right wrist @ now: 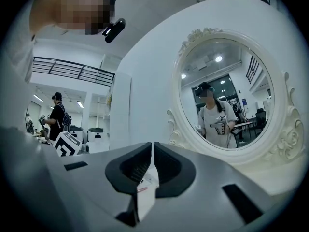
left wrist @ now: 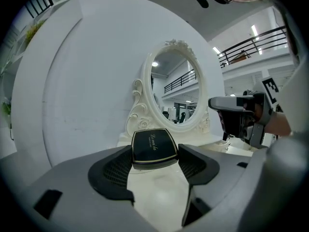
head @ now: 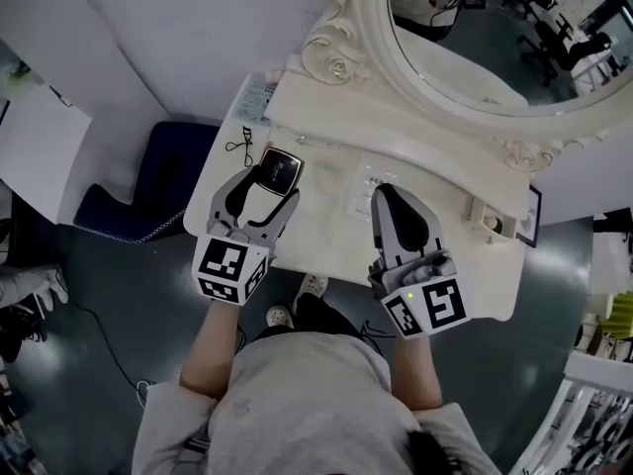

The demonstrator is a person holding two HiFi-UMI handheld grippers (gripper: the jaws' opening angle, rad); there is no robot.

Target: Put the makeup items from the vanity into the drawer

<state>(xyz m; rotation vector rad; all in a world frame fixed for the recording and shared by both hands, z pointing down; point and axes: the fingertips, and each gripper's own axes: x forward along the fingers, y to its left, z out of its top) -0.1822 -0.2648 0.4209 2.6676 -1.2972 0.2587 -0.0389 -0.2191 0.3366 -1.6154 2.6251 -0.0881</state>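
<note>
- You stand at a cream vanity top (head: 445,156) set against a white wall, with an ornate oval mirror (head: 465,28) at its back and a dark floor below. A blue seat (head: 168,181) sits beside its left end.
- The black compact (head: 279,169) with a gold rim lies flat on the left part of the vanity top, lid shut, well in front of the mirror.
- Your left gripper (head: 267,188) has its jaws spread wide. The compact's near end sits between the two tips, close to both pads. Whether the pads press on it cannot be told.
- Your right gripper (head: 384,194) hovers over the middle of the top with its jaws drawn together to a thin slit and nothing between them.
- A white sachet (head: 358,204) lies on the surface under the right gripper's tips.
- A small black tool with loop handles (head: 239,146) lies near the left edge, just left of the compact.
- A pale packet (head: 255,100) lies at the back left corner.
</note>
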